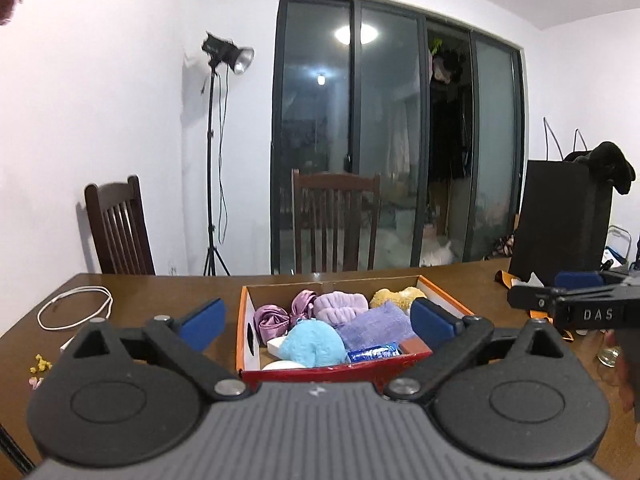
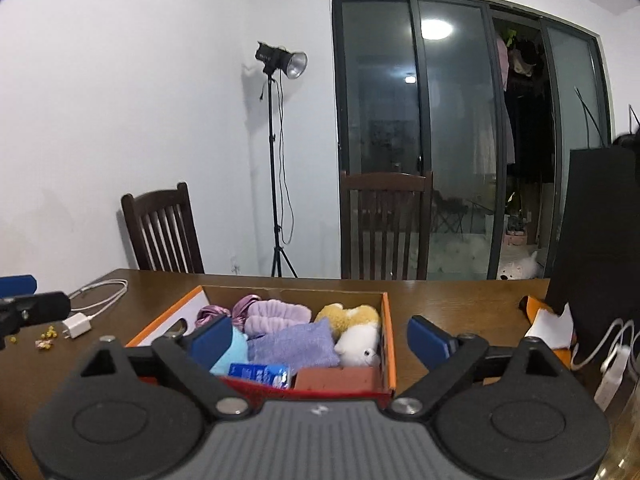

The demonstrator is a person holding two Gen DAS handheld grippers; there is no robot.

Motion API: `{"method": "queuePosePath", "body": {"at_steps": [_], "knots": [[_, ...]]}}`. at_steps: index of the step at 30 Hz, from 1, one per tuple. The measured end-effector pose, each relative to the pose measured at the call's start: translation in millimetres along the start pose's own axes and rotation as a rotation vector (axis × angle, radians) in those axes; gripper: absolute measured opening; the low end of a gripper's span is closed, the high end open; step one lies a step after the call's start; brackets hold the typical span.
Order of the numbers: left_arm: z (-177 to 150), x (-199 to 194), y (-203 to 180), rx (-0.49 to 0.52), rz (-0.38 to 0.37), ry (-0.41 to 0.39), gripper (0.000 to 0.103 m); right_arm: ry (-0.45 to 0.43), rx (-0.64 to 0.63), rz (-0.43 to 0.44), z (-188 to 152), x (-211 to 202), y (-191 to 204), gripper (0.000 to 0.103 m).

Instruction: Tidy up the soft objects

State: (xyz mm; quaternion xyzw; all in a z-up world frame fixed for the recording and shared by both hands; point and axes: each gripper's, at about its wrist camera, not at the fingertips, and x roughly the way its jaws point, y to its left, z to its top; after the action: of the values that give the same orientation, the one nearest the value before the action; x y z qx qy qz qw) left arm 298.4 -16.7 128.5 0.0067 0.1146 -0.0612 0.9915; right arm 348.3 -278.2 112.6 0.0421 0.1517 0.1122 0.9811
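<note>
An orange-rimmed cardboard box (image 1: 448,294) (image 2: 387,320) sits on the brown table. It holds a light blue plush (image 1: 314,344), a purple cloth (image 1: 376,326) (image 2: 294,342), a lilac headband (image 1: 340,308) (image 2: 276,314), purple satin scrunchies (image 1: 272,320), a yellow and white plush dog (image 2: 356,330) (image 1: 396,298), a blue packet (image 1: 374,352) (image 2: 260,374) and a brown block (image 2: 338,378). My left gripper (image 1: 318,320) is open and empty, above the box's near side. My right gripper (image 2: 320,338) is open and empty, also over the box's near edge.
A white cable (image 1: 76,306) and charger (image 2: 76,326) lie on the table's left, with small yellow crumbs (image 1: 40,364). A black bag (image 1: 560,220) and orange-white paper (image 2: 548,322) stand at the right. Two dark wooden chairs (image 1: 336,220) stand behind the table.
</note>
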Motion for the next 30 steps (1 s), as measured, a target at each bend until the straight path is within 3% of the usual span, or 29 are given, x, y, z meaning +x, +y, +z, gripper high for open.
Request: {"method": "queuePosePath", "body": {"at_steps": [5,14,22,30], "knots": [[-22,-21,-2,0.006,0.013,-0.044,0.102,-0.075,0.003,-0.023,-29,-24,6,0.094],[-47,-84,-4,0.012,0.064,-0.055,0.103,-0.098,-0.019,-0.035,-55,-79,19,0.094],[-83,-176,-6,-0.006,0.110,-0.114,0.103,-0.080,0.003,0.042,-100,-153,45,0.094],[-126,-233,-18,0.032,0.116,-0.097,0.103,-0.018,-0.023,0.055,-161,-225,76,0.096]]}}
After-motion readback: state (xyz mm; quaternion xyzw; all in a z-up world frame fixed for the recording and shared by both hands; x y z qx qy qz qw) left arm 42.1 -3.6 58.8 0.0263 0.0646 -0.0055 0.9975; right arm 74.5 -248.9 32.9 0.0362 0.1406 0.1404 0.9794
